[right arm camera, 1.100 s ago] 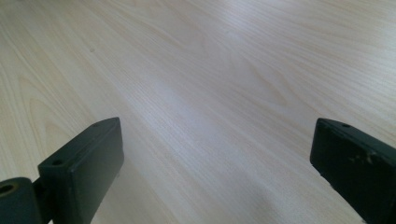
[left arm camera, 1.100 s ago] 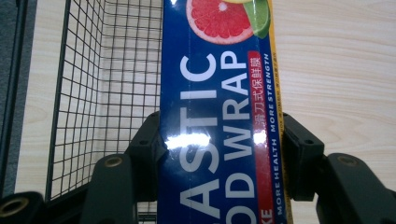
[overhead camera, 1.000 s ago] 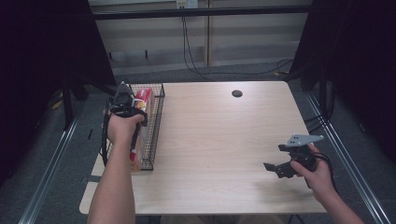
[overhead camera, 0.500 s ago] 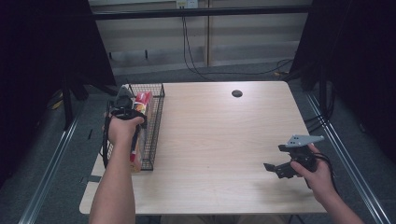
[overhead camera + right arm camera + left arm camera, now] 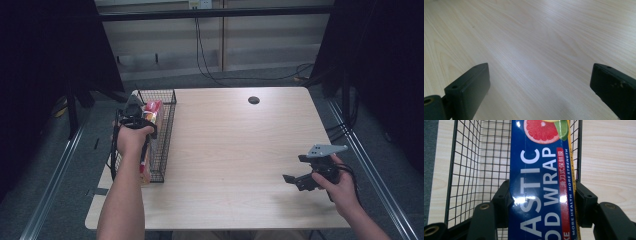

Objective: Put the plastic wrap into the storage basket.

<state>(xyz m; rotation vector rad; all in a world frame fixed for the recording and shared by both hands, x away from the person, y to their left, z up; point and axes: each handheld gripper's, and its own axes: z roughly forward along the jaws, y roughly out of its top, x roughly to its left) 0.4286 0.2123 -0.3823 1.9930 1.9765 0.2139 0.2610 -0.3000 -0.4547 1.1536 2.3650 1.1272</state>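
Left gripper view: left tool [image 5: 541,202] clamps plastic wrap box [image 5: 541,182] over wire basket [image 5: 474,170].

Table: pale wood-grain rectangular table [image 5: 235,150] with rounded corners, on a grey floor [image 5: 65,190].
Basket: black wire-mesh rectangular basket [image 5: 167,130] standing on the table along its left edge, long side running front to back.
Hole: small dark round grommet hole [image 5: 254,100] in the tabletop near the far edge, well apart from the basket.
Surface: bare wood between the basket and the right edge.
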